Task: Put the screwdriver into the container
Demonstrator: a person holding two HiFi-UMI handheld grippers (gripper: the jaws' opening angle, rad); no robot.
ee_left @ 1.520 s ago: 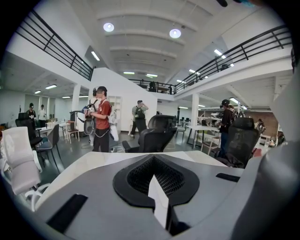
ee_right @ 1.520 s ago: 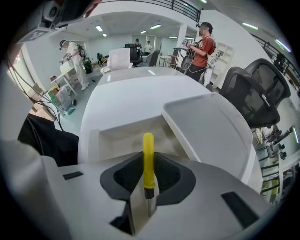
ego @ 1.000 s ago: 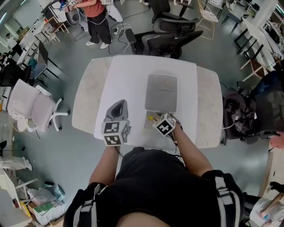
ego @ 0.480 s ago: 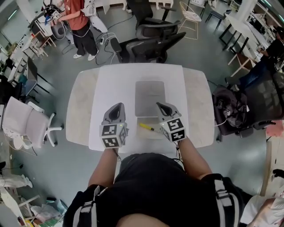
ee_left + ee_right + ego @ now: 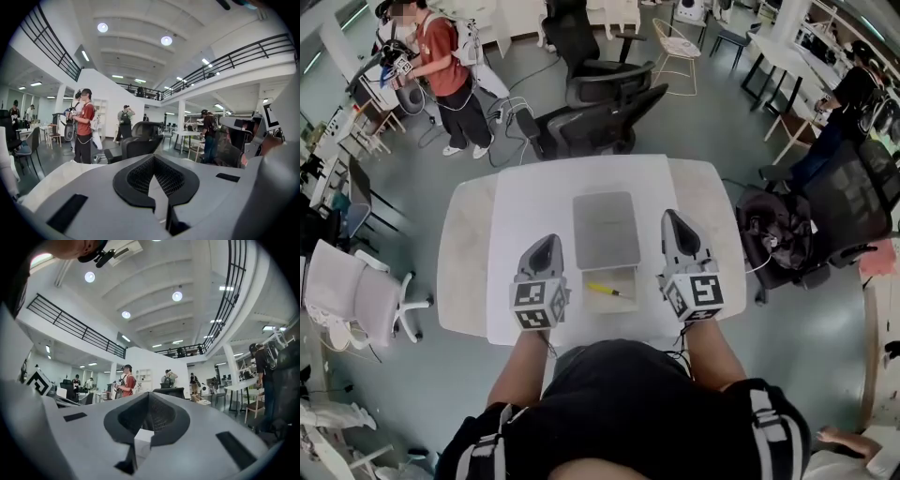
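overhead, the head view shows the table (image 5: pixel 467 253) with a white sheet (image 5: pixel 525 202) spread over its middle. the screwdriver (image 5: pixel 605 290), yellow-handled, lies slantwise inside the container (image 5: pixel 598 304), a shallow pale tray close to the middle of the table's near edge. a grey rectangular panel (image 5: pixel 606 230) lies flat just beyond the container, against its far side, and reaches toward the table's centre. whether the two are joined cannot be told.

the left gripper (image 5: pixel 546 242) is held above the table to the left of the container and the right gripper (image 5: pixel 673 217) to the right of it. both point toward the far edge, with container and panel between them, and neither touches the screwdriver.

in the left gripper view the jaws are pressed together with nothing between them. in the right gripper view the jaws are likewise pressed together and empty, aimed out across the room.

beyond the table's far edge stand two dark office chairs (image 5: pixel 600 103). a person in a red shirt (image 5: pixel 441 66) stands past the far left corner. a white chair (image 5: pixel 366 291) stands off the left edge.
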